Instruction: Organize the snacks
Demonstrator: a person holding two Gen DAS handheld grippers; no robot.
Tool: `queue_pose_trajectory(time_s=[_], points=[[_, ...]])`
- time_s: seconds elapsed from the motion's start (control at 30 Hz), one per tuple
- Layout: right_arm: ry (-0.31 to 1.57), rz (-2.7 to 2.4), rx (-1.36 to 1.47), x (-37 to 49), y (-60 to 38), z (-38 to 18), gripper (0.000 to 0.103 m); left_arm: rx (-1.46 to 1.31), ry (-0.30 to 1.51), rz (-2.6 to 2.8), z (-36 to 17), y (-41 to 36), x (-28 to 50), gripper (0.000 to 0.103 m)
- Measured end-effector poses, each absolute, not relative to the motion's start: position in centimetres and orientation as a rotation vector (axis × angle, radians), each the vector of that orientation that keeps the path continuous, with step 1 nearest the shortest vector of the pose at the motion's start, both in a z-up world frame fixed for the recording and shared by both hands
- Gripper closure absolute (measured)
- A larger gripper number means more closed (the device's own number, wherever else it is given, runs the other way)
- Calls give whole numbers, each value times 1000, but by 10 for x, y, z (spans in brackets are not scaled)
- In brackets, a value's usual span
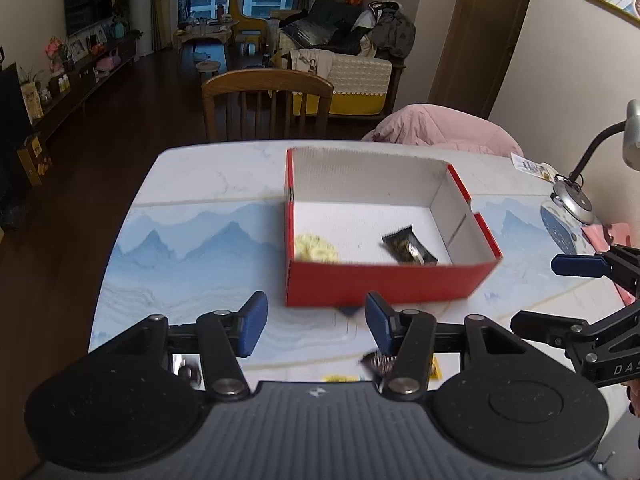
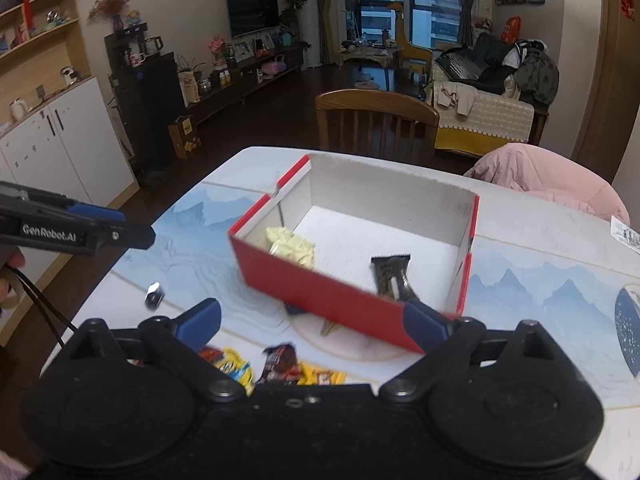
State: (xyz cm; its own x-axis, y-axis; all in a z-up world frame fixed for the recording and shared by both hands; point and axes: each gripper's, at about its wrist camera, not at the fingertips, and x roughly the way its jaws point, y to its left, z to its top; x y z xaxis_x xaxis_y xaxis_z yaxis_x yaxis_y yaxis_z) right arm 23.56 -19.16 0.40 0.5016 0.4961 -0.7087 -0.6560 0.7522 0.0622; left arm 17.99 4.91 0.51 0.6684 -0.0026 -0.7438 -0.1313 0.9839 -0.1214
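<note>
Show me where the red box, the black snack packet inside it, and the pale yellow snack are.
red box (image 1: 384,282), left wrist view, on its near red wall.
black snack packet (image 1: 408,249), left wrist view, middle of the wrapper.
pale yellow snack (image 2: 291,246), right wrist view, middle of the crumpled wrapper.

Box (image 1: 384,284) was matt cardboard, red outside, white corrugated inside. Counter (image 1: 200,184) looked like smooth, low-sheen marble under a printed mat (image 1: 192,248). Dark wrapper (image 1: 408,248) was glossy foil or plastic, the pale one (image 2: 290,246) crinkled. Tongs (image 1: 316,324) were matt black plastic with blue pads (image 1: 254,322) and metal pivots. Chair (image 1: 266,86) was varnished wood.
</note>
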Motion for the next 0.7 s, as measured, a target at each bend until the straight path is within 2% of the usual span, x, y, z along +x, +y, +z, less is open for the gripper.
queue_pose_trajectory(time_s=[0.07,0.13,0.27,0.4,0.7], points=[[772,711,-237,223,-193,-1,4,-180,841,69,2,50,167,46],[776,721,-240,211,-194,-7,3,-184,842,74,-3,50,155,39],[804,733,-230,194,-198,-23,3,-181,852,64,-14,45,133,35],[834,728,-243,179,-202,-39,3,-167,862,41,-26,39,116,25],[917,807,-400,149,-197,-94,1,-167,957,-30,-70,33,104,24]])
